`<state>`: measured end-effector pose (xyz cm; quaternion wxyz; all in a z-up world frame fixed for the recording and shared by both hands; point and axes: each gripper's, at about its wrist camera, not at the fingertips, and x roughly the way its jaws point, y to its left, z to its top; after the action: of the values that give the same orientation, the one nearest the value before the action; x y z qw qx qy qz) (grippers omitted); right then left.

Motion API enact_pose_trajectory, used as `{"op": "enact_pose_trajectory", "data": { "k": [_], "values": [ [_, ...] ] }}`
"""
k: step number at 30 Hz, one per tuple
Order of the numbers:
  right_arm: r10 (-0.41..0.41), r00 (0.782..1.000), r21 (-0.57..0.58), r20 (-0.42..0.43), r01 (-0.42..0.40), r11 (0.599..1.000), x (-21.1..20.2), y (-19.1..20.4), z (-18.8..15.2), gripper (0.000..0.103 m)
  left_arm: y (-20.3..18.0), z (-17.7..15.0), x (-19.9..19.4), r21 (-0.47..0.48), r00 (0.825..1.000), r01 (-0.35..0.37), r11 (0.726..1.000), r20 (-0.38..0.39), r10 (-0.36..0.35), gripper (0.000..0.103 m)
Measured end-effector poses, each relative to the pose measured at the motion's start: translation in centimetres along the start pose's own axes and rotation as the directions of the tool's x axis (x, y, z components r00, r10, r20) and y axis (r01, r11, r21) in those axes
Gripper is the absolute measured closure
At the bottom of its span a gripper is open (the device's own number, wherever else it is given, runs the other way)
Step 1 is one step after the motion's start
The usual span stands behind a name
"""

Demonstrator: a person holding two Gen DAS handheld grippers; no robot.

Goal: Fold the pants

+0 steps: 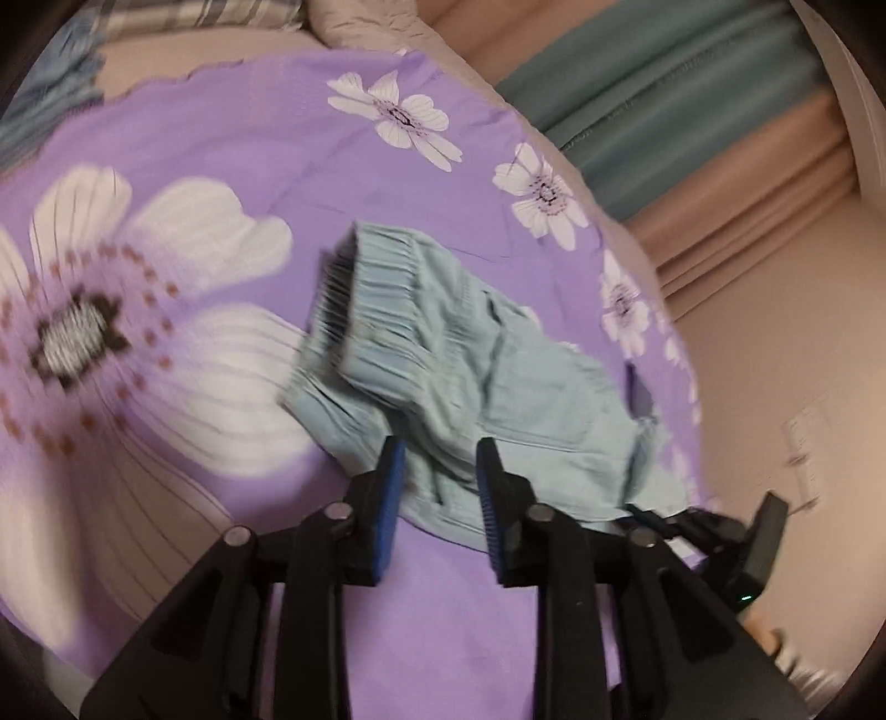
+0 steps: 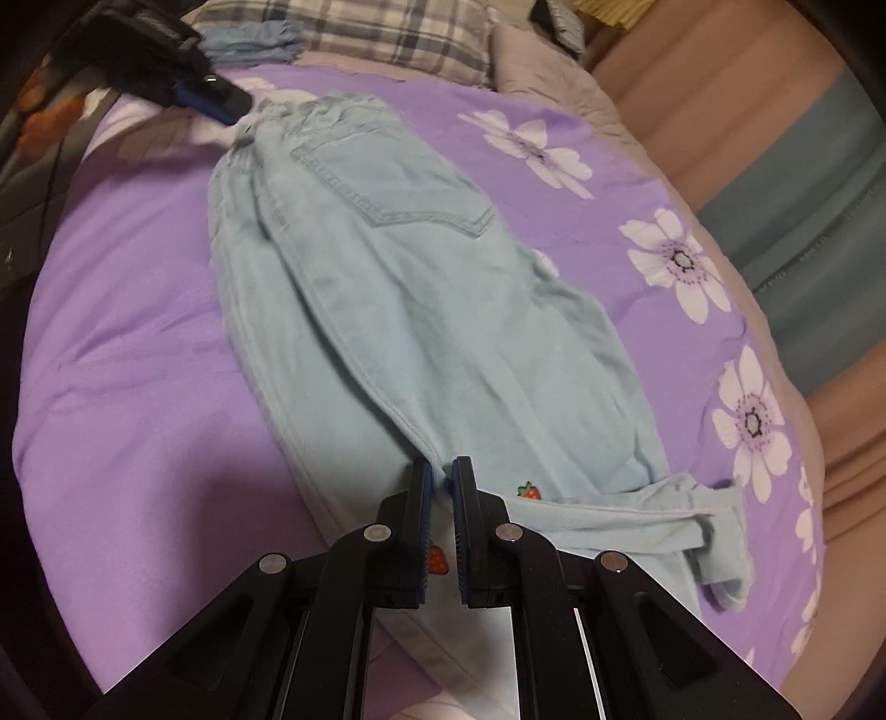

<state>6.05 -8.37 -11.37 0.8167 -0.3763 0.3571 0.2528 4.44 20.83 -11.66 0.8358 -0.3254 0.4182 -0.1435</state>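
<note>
Left wrist view: left hand-held gripper (image 1: 440, 479) part-spread over the pants (image 1: 476, 382) waistband, grip uncertain; pants on purple floral bedspread (image 1: 221, 138). Right wrist view: right hand-held gripper (image 2: 442, 501) clenched on the leg hem; risk: hem slips, fold skews.

Pale blue pants (image 2: 398, 310) with strawberry motif (image 2: 529, 490); purple bedsheet (image 2: 138, 387) printed with white flowers; plaid pillow (image 2: 387, 39).
</note>
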Motion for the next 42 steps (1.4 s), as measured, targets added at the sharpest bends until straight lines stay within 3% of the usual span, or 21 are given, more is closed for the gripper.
{"op": "enact_pose_trajectory", "data": {
  "k": [4, 9, 10, 13, 18, 21, 24, 27, 30, 32, 36, 38, 40, 42],
  "values": [
    [0.006, 1.0, 0.037, 0.007, -0.006, 0.999, -0.4, 0.2, 0.1, 0.096, -0.6, 0.0, 1.4, -0.056, 1.0, -0.006, 0.998, -0.014, 0.005, 0.066],
    [0.015, 1.0, 0.074, 0.012, -0.016, 0.997, -0.4, 0.2, -0.1, 0.096, -0.5, 0.7, 3.5, -0.126, 1.0, -0.018, 0.992, -0.028, 0.014, 0.066],
    [0.016, 1.0, 0.077, 0.013, -0.017, 0.997, -0.5, 0.3, 0.0, 0.096, -0.4, 0.9, 3.8, -0.141, 0.999, -0.028, 0.99, -0.022, 0.025, 0.068],
    [0.012, 1.0, 0.083, 0.017, -0.013, 0.996, -0.3, 0.3, 0.0, 0.096, -0.2, 1.5, 3.8, -0.186, 0.999, -0.05, 0.981, 0.001, 0.051, 0.091],
    [-0.005, 0.996, 0.082, 0.088, -0.002, 0.997, -2.6, 0.2, 0.3, 0.096, -1.5, 1.1, 1.2, -0.131, 0.997, -0.043, 0.99, 0.058, 0.051, 0.092],
    [0.021, 0.994, 0.085, 0.106, -0.03, 0.996, -3.8, 0.3, 0.1, 0.096, -1.5, 0.4, 0.7, -0.107, 0.997, -0.057, 0.993, 0.049, 0.063, 0.092],
    [0.053, 0.996, 0.064, 0.078, -0.058, 0.996, -3.1, 1.4, -0.5, 0.096, -0.5, -0.3, 2.1, -0.107, 0.993, -0.119, 0.987, -0.007, 0.119, 0.091],
    [0.051, 0.999, 0.022, 0.014, -0.052, 0.998, -1.2, 3.3, -1.2, 0.096, 0.2, -0.5, 2.7, -0.132, 0.993, -0.118, 0.984, -0.031, 0.114, 0.089],
    [0.053, 0.999, 0.046, 0.006, -0.053, 0.998, -1.0, 3.0, -1.3, 0.095, -0.7, -0.4, 1.8, -0.079, 0.987, -0.157, 0.984, -0.046, 0.154, 0.08],
    [0.072, 0.997, 0.083, 0.008, -0.072, 0.994, -1.9, 2.0, -1.2, 0.093, -1.9, -0.8, 0.5, -0.008, 0.977, -0.209, 0.978, -0.03, 0.209, 0.061],
    [0.152, 0.983, 0.223, 0.103, -0.171, 0.96, -4.6, -0.8, -1.4, 0.088, -4.6, -2.0, -0.8, 0.125, 0.972, -0.236, 0.964, 0.01, 0.236, 0.059],
    [0.192, 0.968, 0.352, 0.158, -0.237, 0.905, -4.5, -2.7, -1.8, 0.079, -6.6, -2.4, 0.1, 0.19, 0.98, -0.195, 0.962, -0.008, 0.2, 0.059],
    [0.204, 0.967, 0.438, 0.149, -0.25, 0.864, -2.9, -3.5, -2.1, 0.077, -8.4, -2.7, 1.7, 0.236, 0.983, -0.166, 0.957, -0.034, 0.179, 0.059],
    [0.23, 0.97, 0.484, 0.08, -0.239, 0.842, -0.2, -3.1, -2.6, 0.077, -10.2, -3.2, 3.7, 0.287, 0.985, -0.129, 0.949, -0.071, 0.156, 0.059]
  ]
}}
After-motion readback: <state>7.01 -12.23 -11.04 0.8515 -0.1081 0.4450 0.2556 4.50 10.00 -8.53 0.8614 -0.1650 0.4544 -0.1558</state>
